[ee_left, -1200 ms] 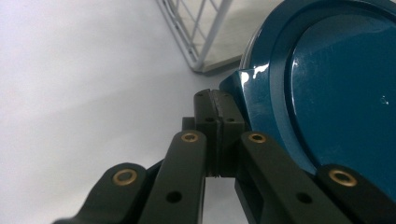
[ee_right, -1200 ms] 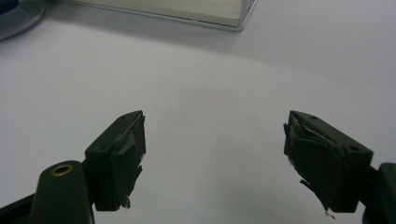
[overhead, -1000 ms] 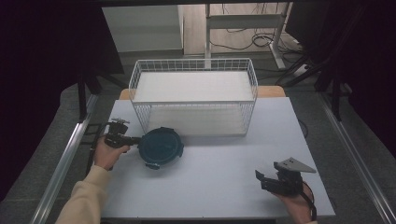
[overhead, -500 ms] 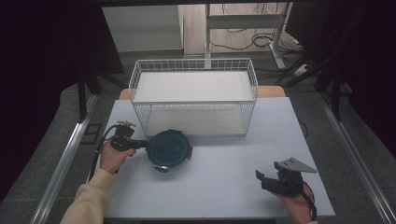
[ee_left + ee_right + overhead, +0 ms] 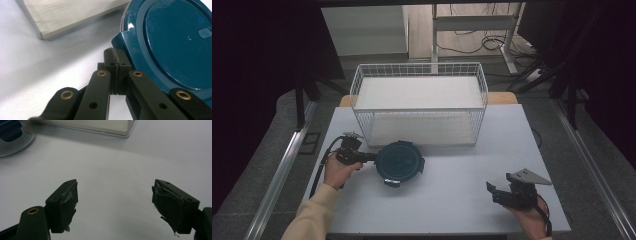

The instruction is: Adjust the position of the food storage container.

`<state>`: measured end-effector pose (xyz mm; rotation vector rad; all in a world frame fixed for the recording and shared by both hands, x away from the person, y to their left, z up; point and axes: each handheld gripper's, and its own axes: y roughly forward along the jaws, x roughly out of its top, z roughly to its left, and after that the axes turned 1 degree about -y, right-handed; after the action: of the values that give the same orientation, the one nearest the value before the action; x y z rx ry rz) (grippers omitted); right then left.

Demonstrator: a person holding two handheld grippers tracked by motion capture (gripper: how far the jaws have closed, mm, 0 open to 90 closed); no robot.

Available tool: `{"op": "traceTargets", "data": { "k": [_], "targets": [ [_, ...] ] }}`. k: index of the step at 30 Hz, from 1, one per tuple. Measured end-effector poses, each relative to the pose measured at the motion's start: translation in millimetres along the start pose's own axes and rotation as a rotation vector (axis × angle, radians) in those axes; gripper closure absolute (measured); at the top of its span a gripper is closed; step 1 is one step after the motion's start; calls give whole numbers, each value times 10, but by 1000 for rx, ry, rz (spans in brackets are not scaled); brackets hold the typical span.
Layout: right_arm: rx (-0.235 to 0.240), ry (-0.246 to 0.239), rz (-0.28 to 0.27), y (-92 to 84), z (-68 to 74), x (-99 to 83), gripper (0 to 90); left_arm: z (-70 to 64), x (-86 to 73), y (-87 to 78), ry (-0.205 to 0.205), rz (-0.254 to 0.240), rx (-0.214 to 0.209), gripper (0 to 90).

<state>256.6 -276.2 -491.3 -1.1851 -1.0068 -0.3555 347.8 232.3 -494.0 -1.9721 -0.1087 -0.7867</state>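
Touching shut left tongs (image 5: 115, 72), teal lid (image 5: 175, 42) beside

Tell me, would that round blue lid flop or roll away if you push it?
Probably neither. The lid looks like stiff moulded plastic and lies flat on the table, so it should slide. Its glossy top may be slippery, though the left gripper sits shut at its edge tab.

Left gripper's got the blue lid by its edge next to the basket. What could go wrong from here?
1. The left gripper is shut on just a side tab of the lid, so the lid may swing or slip out when lifted.
2. The lid sits close to the basket front wall; a low lift could snag the wire rim.
3. The right gripper rests open and apart from the lid, so nothing backs up the grip.
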Motion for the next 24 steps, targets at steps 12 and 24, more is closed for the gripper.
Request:
{"op": "traceTargets", "data": {
  "k": [12, 24],
  "targets": [
    [-2, 2, 1, 1, -6, 2, 206, -103, 26, 62, 5, 0, -16, 900],
    [-4, 2, 1, 1, -10, 0, 206, -270, 93, 191, 28, 2, -38, 900]
  ]
}}
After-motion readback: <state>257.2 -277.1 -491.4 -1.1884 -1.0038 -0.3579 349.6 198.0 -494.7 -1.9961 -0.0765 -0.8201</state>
